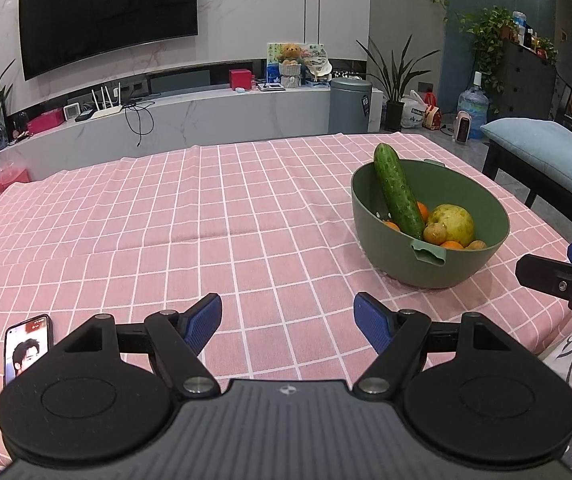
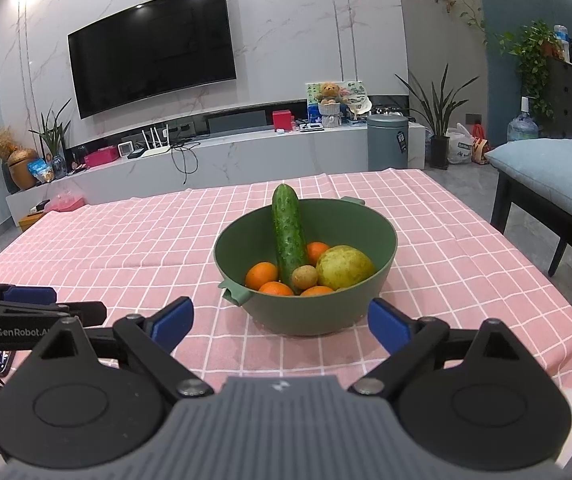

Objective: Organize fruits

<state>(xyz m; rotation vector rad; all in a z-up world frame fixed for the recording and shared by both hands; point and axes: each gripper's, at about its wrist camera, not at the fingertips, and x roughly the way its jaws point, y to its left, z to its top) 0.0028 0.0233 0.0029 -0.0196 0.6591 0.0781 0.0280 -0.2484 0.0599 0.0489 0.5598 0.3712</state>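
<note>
A green bowl [image 2: 306, 312] stands on the pink checked tablecloth [image 2: 126, 248]. It holds a cucumber [image 2: 288, 236] leaning upright, several oranges [image 2: 261, 275], a yellow-green pear [image 2: 344, 267] and a small brown kiwi [image 2: 304, 277]. My right gripper [image 2: 282, 320] is open and empty, just in front of the bowl. In the left wrist view the bowl [image 1: 446, 268] with the cucumber [image 1: 398, 192] sits to the right. My left gripper [image 1: 288, 316] is open and empty above the cloth, left of the bowl.
A phone [image 1: 26, 348] lies on the cloth at the near left. A chair with a blue cushion [image 2: 554, 176] stands at the table's right side. The right gripper shows at the left wrist view's right edge [image 1: 566, 280]. A TV console runs behind the table.
</note>
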